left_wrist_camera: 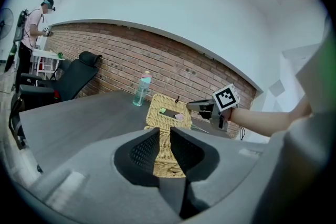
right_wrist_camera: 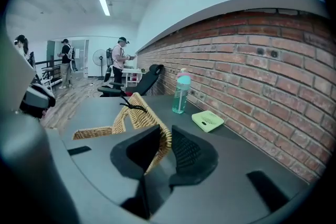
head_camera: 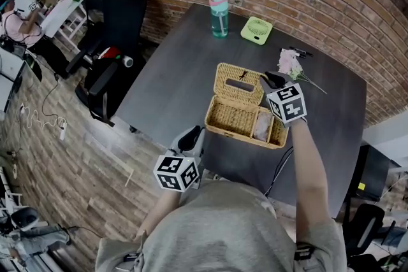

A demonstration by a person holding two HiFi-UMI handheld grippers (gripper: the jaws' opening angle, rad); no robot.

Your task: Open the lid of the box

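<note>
1. Bench (head_camera: 191, 60): dark grey top that fills the middle of the head view, with a brick wall behind it. It carries every item listed below except the chair.
2. Chair (head_camera: 118, 9): black, at the upper left, just beside the bench's left edge.
3. Box (head_camera: 233, 116): woven wicker, at the centre of the frame. Its interior is exposed, and a pale wrapped item (head_camera: 262, 126) lies in its right end; what this is cannot be told.
4. Lid (head_camera: 239, 83): the same wicker, hinged at the box's far rim. It is raised and stands steeply, with its inner face turned toward the camera.
5. Right claw (head_camera: 271, 81): at the lid's right end. The right gripper view shows its jaws pinching the lid's woven edge.
6. Left claw (head_camera: 191, 137): at the box's near left corner. The left gripper view shows its jaws drawn in on the near wicker wall, and they appear to clamp it to steady the box.
7. Bottle (head_camera: 218, 14): teal, upright, at the top centre, well apart from the box.
8. Fan (head_camera: 256, 30): small and green, lying flat just right of the bottle.
9. Flower (head_camera: 290, 64): pink, lying on the bench to the right of the lid.

Status: the opening looks largely done, since the lid is off the rim and the inside is visible. What seems left is to carry the lid to a position where it rests by itself, then let go with both claws.
</note>
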